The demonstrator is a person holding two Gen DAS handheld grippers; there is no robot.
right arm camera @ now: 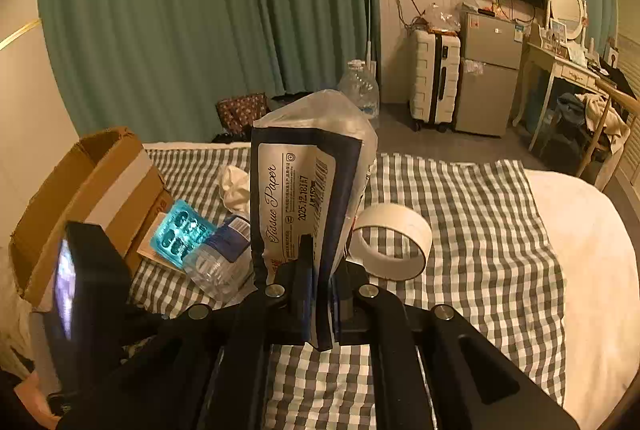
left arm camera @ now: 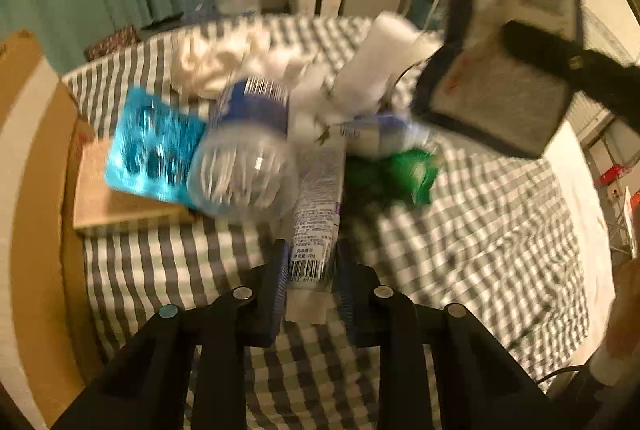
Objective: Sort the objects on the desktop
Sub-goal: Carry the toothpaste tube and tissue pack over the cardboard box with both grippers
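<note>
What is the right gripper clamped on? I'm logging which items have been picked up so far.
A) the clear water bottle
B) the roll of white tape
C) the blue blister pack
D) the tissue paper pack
D: in the right wrist view the right gripper has its jaws shut on the bottom edge of the tissue paper pack, which is lifted off the checked cloth.

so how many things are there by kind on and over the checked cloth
plastic bottles: 1
tubes: 1
tissue paper packs: 1
blue blister packs: 1
tape rolls: 1
green wrappers: 1
crumpled tissues: 1
total: 7
</note>
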